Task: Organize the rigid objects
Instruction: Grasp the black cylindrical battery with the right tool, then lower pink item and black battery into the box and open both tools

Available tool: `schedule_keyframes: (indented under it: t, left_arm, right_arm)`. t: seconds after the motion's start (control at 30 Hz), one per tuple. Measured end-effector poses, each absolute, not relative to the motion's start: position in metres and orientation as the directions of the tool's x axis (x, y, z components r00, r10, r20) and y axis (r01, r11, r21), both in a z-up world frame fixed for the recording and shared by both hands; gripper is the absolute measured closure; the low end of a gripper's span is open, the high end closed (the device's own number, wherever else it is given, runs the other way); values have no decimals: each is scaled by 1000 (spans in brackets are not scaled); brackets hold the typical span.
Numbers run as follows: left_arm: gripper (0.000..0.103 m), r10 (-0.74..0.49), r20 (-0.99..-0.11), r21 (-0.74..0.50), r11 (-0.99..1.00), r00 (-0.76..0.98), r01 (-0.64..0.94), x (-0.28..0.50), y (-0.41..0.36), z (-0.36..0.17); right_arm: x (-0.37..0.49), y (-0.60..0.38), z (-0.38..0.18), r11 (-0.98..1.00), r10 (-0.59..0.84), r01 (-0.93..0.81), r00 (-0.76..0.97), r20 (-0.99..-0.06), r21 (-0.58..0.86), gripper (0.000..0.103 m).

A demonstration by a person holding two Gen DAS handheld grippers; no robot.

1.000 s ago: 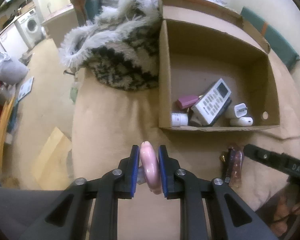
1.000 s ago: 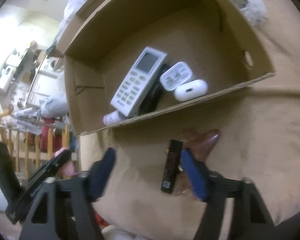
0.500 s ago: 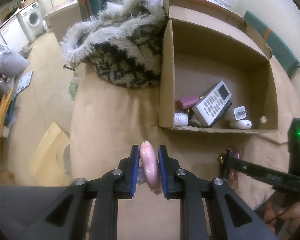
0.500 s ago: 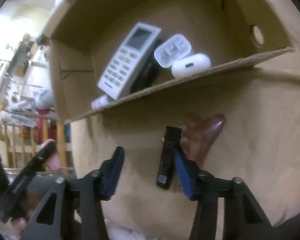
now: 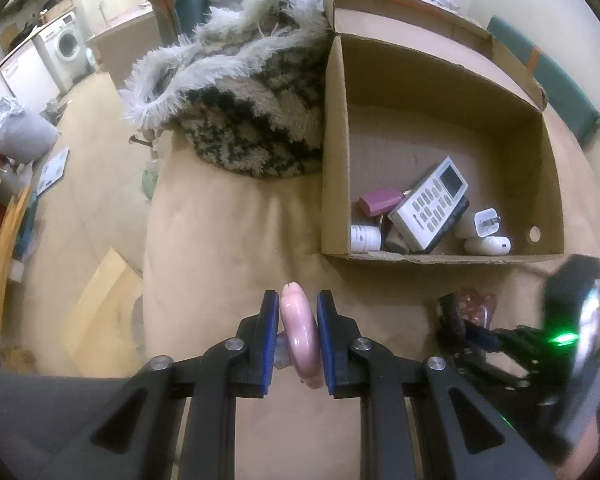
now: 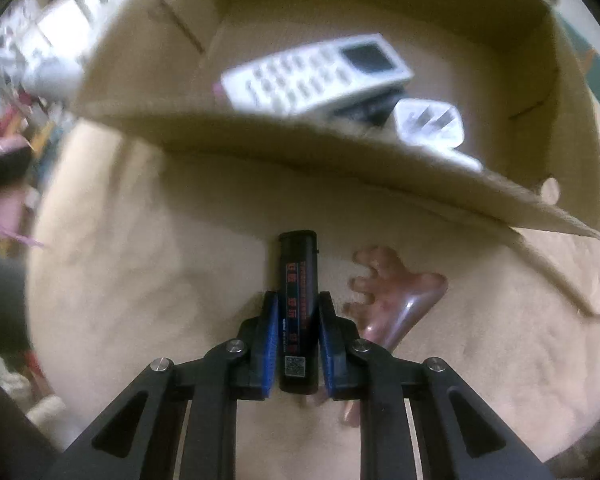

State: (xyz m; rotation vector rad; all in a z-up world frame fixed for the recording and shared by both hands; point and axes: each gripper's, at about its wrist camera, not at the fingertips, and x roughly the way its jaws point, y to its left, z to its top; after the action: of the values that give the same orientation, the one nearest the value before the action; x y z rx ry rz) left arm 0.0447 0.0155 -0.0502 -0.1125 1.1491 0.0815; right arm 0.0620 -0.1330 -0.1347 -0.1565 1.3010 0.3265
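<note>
A tan blanket-covered bed (image 5: 228, 240) carries everything. At its far left lies a shaggy black-and-cream throw with a white fringe (image 5: 236, 112). To the right of it stands an open cardboard box (image 5: 334, 152), its near wall low and torn along the edge. Inside, against the near wall, a white remote control (image 5: 432, 204) lies tilted on top of a black device (image 5: 452, 226); a mauve block (image 5: 380, 202) and a small white bottle (image 5: 365, 238) sit to its left, a white plug adapter (image 5: 485, 223) and a white earbud case (image 5: 488, 246) to its right.

Outside the box, on the bed just near of its front wall, lies a black lighter with red print (image 6: 298, 304). The right gripper (image 6: 298, 320) is clenched on it, the blue pads pressing both long sides, and the lighter's far end pokes out past the fingertips. Just to the right, close beside the lighter, lies a brown translucent comb-shaped scraper (image 6: 396, 300).

The left gripper (image 5: 298, 324) hangs over the bare bed, well left of the right one, and grasps a pink ring (image 5: 300, 336) edge-on between its blue pads.
</note>
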Motion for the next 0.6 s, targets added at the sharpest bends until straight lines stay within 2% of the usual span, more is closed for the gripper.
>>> schedule_keyframes:
  t: [0.33,0.6]
  left_arm:
    - [86,16,-906,-37,992,422,-117,40,16,-49]
    - [86,52,-880,13,996,473,-84,36,3,-39]
  right_arm:
    - [46,-180,-67,899,427,-241,308,-850,365,83]
    - [55,-199,-7,908,413,-266,444,-795,323,83]
